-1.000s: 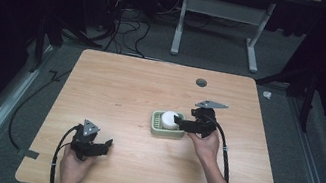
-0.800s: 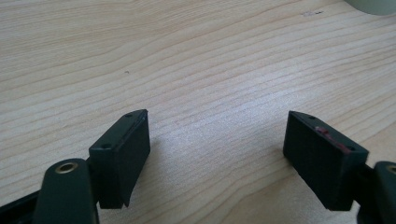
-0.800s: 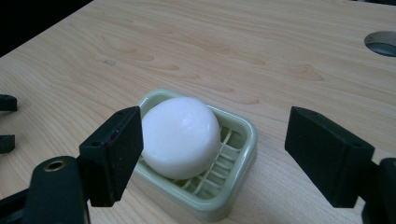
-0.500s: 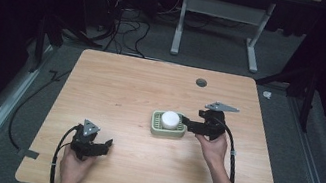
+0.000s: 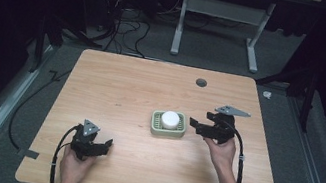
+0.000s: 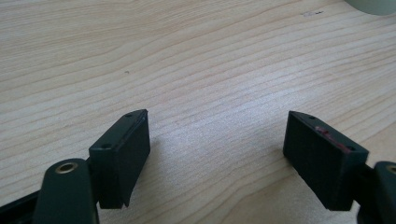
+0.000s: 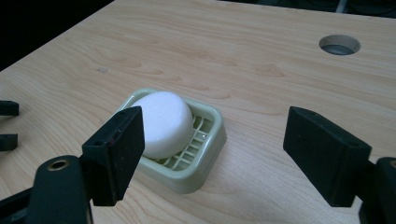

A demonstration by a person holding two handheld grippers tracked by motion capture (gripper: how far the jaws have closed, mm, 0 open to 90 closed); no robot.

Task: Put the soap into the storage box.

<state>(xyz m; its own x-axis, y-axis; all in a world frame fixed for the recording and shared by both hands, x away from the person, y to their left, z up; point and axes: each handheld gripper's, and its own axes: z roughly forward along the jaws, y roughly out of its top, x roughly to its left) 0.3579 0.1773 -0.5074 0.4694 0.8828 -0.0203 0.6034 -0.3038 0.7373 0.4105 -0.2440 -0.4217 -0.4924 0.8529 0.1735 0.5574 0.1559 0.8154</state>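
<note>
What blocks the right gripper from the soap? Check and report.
Nothing visible does. The right gripper sits just right of the green soap dish, jaws open and empty, having just been closing. Only bare table lies between it and the white soap resting in the dish.

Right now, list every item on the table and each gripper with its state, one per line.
Soap: white, lying in the soap dish.
Soap dish: green, flat on the table, holding the soap.
Left gripper: open, nothing between the jaws.
Right gripper: open beside the soap dish, jaws just been closing, nothing between them.
</note>
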